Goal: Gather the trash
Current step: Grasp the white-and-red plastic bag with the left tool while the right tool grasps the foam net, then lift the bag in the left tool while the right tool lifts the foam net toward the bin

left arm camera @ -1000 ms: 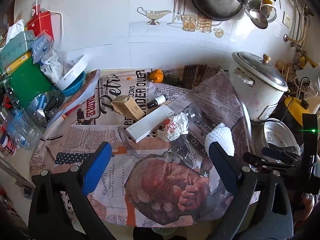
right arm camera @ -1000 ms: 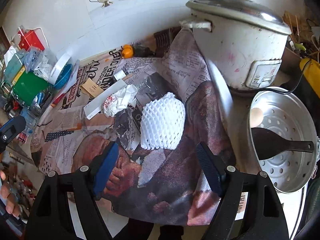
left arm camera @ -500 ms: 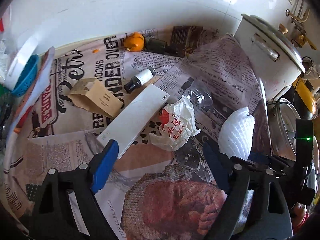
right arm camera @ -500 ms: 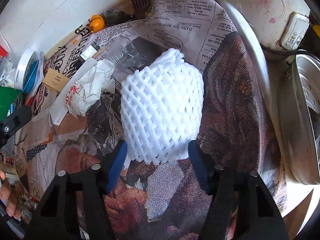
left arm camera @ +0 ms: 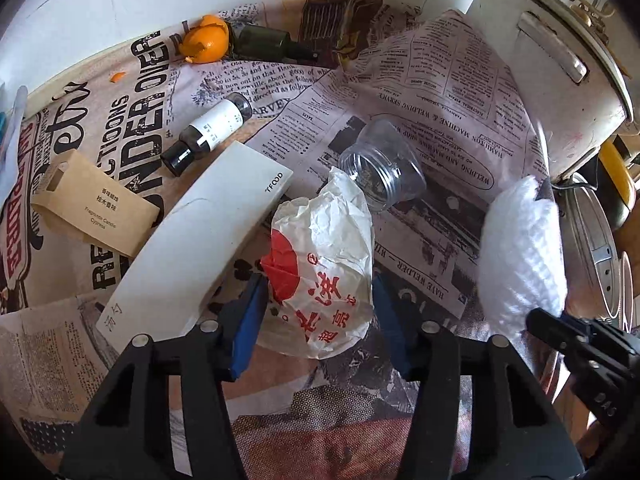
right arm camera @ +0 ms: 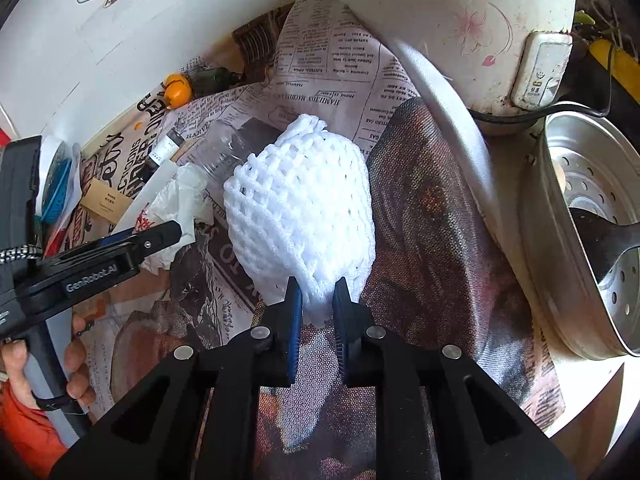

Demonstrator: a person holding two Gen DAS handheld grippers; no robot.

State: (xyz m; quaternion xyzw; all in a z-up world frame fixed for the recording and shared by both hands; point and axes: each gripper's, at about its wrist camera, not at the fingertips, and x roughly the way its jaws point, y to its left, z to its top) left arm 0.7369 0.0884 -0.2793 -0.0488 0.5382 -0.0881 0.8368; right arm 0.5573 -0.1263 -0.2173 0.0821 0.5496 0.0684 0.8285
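My left gripper (left arm camera: 318, 300) straddles the crumpled white-and-red paper wrapper (left arm camera: 322, 268), unclamped, at 12 o'clock; my right gripper (right arm camera: 316, 312) pinches the white foam fruit net (right arm camera: 300, 208).

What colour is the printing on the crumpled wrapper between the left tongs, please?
Red, on a white crumpled wrapper: a red patch and red characters. The left wrist view shows it best.

White foam net sleeve (right arm camera: 298, 210) and crumpled red-printed white wrapper (left arm camera: 324, 276), well apart on newspaper-print cloth (left arm camera: 420, 120)

bottles (left arm camera: 209, 133): 2 | wrapper (left arm camera: 322, 270): 1 | net (right arm camera: 300, 208): 1 | cup (left arm camera: 382, 170): 1 | boxes (left arm camera: 200, 256): 2 | peel (left arm camera: 206, 44): 1 | cooker (left arm camera: 552, 80): 1 | steamer (right arm camera: 576, 240): 1
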